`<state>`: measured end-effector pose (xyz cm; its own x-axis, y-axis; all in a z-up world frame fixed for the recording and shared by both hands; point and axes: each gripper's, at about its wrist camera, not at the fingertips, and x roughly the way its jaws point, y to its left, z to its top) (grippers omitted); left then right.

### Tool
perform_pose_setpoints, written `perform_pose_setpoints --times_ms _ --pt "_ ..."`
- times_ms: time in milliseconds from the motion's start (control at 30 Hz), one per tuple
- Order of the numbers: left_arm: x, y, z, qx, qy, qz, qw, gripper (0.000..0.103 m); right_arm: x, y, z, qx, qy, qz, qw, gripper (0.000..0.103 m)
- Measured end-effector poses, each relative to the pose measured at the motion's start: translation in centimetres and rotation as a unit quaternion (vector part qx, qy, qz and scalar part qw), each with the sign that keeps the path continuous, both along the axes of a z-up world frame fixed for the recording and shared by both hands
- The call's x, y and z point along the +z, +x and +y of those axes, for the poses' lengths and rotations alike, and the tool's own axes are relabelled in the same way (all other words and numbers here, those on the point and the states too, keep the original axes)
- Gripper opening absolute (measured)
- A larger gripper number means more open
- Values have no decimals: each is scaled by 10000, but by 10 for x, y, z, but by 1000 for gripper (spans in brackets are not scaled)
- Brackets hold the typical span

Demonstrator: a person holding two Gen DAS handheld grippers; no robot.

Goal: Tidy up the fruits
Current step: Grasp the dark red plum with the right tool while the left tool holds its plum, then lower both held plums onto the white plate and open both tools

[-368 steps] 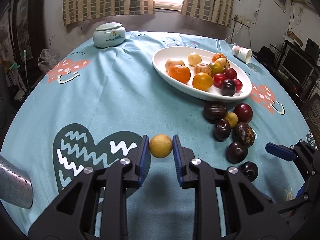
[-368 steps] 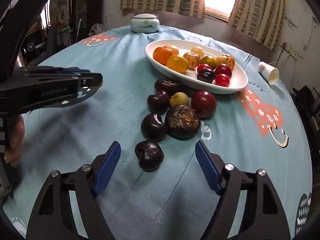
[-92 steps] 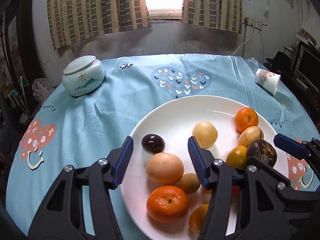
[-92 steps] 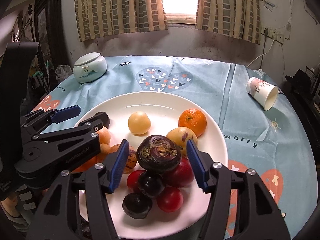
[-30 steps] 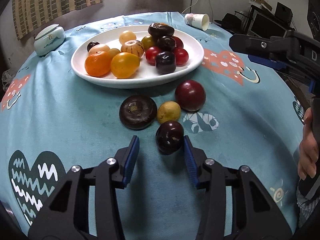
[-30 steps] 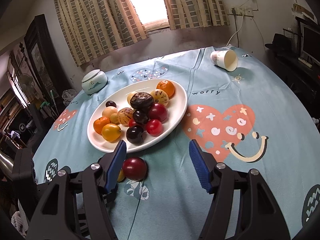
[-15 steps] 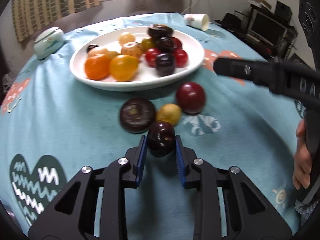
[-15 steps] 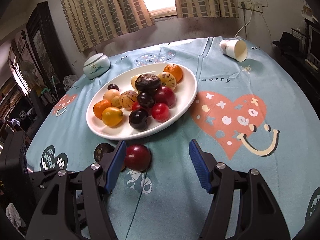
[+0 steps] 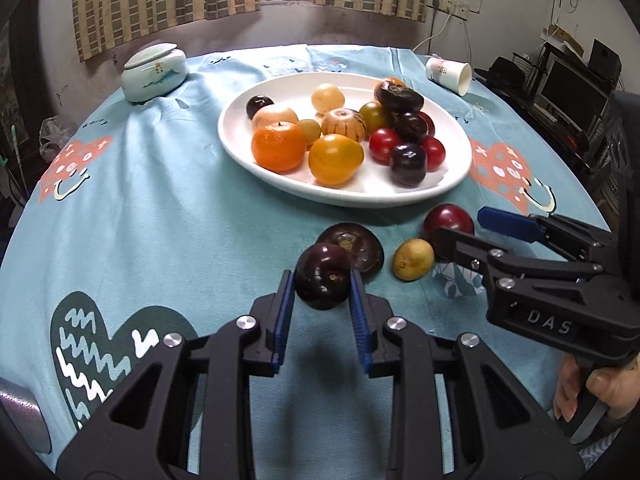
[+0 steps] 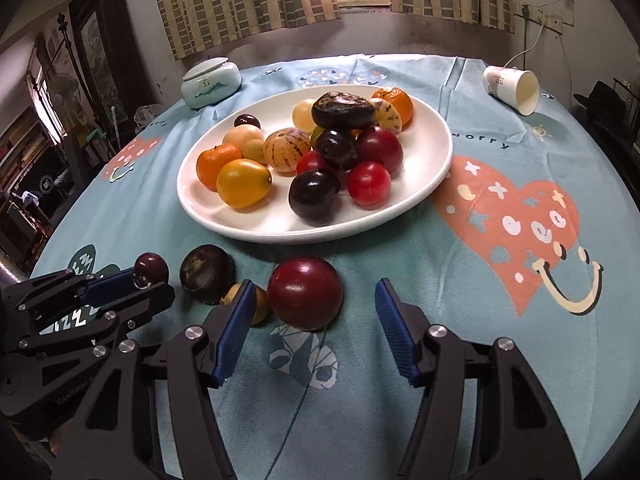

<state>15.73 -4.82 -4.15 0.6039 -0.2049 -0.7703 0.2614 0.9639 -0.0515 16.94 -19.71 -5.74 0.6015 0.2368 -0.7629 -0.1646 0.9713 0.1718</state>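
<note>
My left gripper (image 9: 322,286) is shut on a dark plum (image 9: 320,270) and holds it just above the blue cloth; the right wrist view shows that plum (image 10: 151,268) at the far left. My right gripper (image 10: 314,294) is low over the cloth and its jaws are closing. A red plum (image 10: 305,298) lies between them, with a gap on its right side. Beside it lie a dark brown fruit (image 10: 206,268) and a small yellow fruit (image 9: 412,259). Behind stands the white plate (image 9: 248,148), piled with several fruits.
A lidded ceramic jar (image 9: 154,72) stands at the far left of the table. A paper cup (image 9: 448,72) lies on its side at the far right. A person's hand (image 9: 592,392) grips the right tool's handle. A metal object (image 9: 16,420) shows at the lower left.
My left gripper closed on the dark plum and lifted it off the cloth. My right gripper came down around the red plum and its jaws narrowed.
</note>
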Motion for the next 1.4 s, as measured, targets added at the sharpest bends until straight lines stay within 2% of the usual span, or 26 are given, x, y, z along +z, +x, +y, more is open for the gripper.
perform_pose_setpoints --times_ms 300,333,367,400,467,700,933,1067,1233,1300,1400 --pt "2 1 4 37 -25 -27 10000 28 -3 5 -2 -65 84 30 9999 53" --pt "2 1 4 43 -17 -19 10000 28 -3 4 -1 -46 55 4 10000 51" --pt "2 2 5 48 -17 -9 10000 28 -2 4 1 12 58 -14 10000 41" --pt "2 2 5 53 -18 -3 10000 28 0 3 4 59 28 -36 10000 40" --pt "2 2 5 63 -11 -18 10000 28 0 1 9 90 -160 -121 9998 40" --pt "7 0 6 227 126 -292 9992 28 1 -1 3 55 -74 -97 9999 39" --pt "22 -4 6 359 275 -703 9965 28 30 -14 -11 -140 83 -550 9984 39" --pt "44 14 8 348 197 -743 9964 28 61 -13 -17 -212 25 -858 9961 39" --pt "80 52 8 477 47 -944 9944 28 105 9 -20 -272 -210 -1221 9919 39" --pt "85 69 3 500 16 -958 9941 28 110 22 -20 -315 -185 -1289 9910 39" --pt "81 92 -2 528 -58 -877 9947 28 100 43 -17 -312 67 -1181 9925 39"
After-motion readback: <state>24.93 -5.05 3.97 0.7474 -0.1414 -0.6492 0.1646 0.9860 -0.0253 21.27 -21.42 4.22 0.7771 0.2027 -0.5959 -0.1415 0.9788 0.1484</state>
